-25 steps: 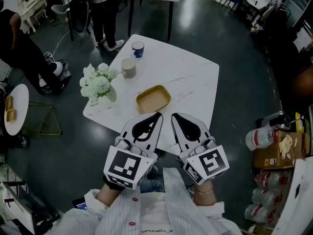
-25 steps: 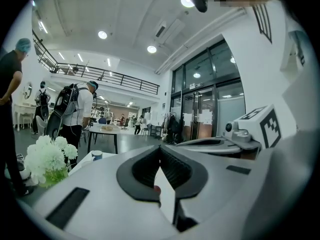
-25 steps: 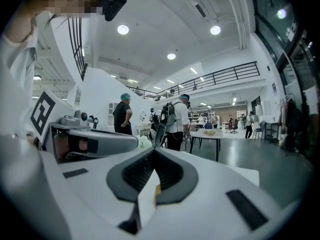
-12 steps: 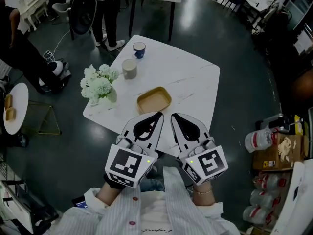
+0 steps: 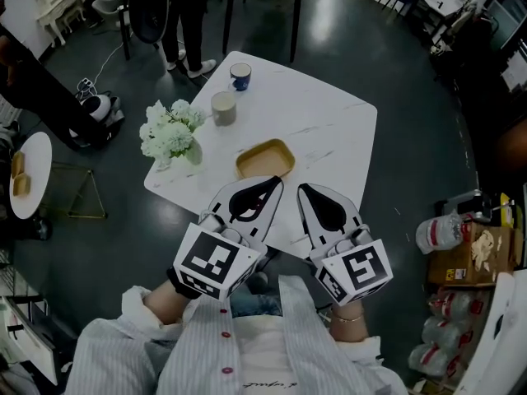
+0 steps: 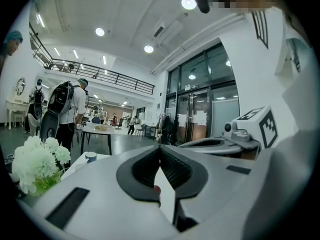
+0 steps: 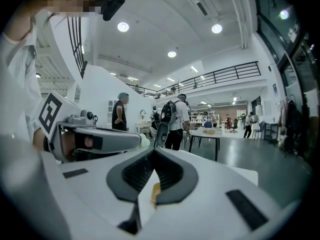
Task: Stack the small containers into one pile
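White left gripper [image 5: 275,182] and right gripper [image 5: 303,188] fingers [image 6: 100,189] meet, empty.

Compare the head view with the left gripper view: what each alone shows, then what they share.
Head view only: the beige cup and the white table's whole outline. Left gripper view only: ceiling lights, a balcony railing, glass doors. Both: the white flowers, the right gripper, and the left gripper, jaws together and empty.

Left tongs [image 5: 275,182], right tongs [image 5: 301,188]: both closed.
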Available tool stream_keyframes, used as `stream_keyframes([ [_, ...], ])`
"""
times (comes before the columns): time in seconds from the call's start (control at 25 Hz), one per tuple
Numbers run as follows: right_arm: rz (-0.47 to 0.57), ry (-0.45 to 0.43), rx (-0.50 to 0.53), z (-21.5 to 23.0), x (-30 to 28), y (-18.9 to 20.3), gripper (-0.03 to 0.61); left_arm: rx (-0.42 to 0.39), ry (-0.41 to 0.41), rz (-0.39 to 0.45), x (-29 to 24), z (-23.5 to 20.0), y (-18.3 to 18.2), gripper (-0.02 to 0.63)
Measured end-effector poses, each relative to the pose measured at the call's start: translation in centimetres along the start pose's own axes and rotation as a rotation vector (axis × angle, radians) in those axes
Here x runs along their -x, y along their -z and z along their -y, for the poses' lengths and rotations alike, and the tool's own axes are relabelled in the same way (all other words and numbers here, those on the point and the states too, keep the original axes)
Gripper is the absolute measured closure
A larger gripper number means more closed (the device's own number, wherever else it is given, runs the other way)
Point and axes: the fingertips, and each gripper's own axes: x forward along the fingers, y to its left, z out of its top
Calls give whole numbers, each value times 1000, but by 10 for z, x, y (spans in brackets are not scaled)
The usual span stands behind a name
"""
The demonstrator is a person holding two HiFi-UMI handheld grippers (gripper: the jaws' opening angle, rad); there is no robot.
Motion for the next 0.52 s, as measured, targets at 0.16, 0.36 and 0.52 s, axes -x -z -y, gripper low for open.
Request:
stream_keyframes([
  [0.16,0,-4,1,0,3,0,568,-32,20,29,-2,4,-7,597],
  [0.36,-7,-5,4,0,4,2,568,25,50,55,-3,11,-6,597],
  [0.52,-4,4,14,6,6,0,568,-18,58,71,-7,16,-10,597],
])
